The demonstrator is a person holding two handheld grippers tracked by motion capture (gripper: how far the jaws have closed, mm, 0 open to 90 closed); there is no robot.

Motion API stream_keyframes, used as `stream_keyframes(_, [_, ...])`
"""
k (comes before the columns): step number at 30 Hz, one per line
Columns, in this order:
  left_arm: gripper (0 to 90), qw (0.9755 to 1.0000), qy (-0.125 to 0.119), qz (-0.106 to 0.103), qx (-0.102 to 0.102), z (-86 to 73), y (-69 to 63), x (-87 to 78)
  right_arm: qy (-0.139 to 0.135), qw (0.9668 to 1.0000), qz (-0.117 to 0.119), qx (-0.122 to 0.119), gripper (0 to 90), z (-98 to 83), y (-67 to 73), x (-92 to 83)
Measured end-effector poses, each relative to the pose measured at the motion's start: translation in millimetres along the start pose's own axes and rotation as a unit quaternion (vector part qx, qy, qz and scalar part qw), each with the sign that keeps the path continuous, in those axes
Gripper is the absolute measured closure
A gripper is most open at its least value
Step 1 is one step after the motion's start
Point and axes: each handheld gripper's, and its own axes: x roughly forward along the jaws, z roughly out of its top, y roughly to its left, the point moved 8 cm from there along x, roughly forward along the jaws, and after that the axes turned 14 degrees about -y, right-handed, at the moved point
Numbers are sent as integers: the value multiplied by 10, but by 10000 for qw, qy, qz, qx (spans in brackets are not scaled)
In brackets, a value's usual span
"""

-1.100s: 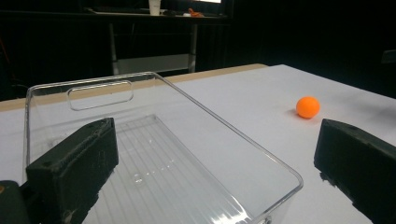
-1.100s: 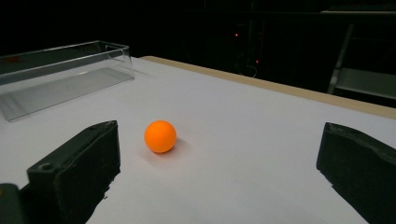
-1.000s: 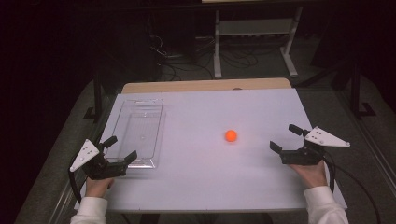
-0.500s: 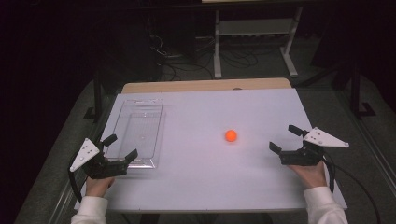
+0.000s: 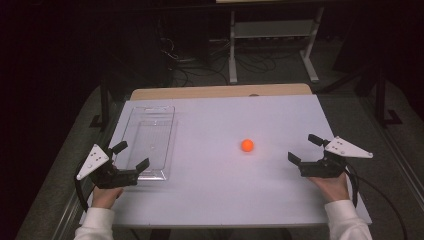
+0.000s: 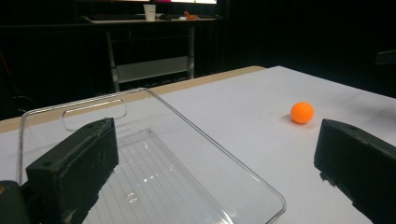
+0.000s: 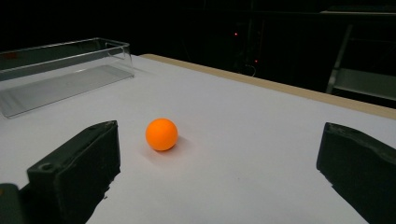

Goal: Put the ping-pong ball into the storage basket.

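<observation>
We hold our right gripper (image 5: 305,148) with jaws apart near the orange ball (image 5: 247,145); our left gripper (image 5: 131,154), jaws apart, hovers at the clear tray (image 5: 150,112).

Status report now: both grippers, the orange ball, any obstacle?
Left gripper and right gripper open, empty. Orange ball loose on table, nearer right gripper. Clear tray by left gripper; nothing blocking the ball.
</observation>
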Motion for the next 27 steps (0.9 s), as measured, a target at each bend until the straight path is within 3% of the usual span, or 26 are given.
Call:
stream_keyframes(16, [0, 9987, 189, -364, 319, 189, -139, 207, 26, 10000, -22, -20, 0, 0, -5, -8])
stream_keyframes(27, [0, 9977, 267, -442, 430, 250, -164, 274, 50, 10000, 26, -46, 0, -10, 9, 4])
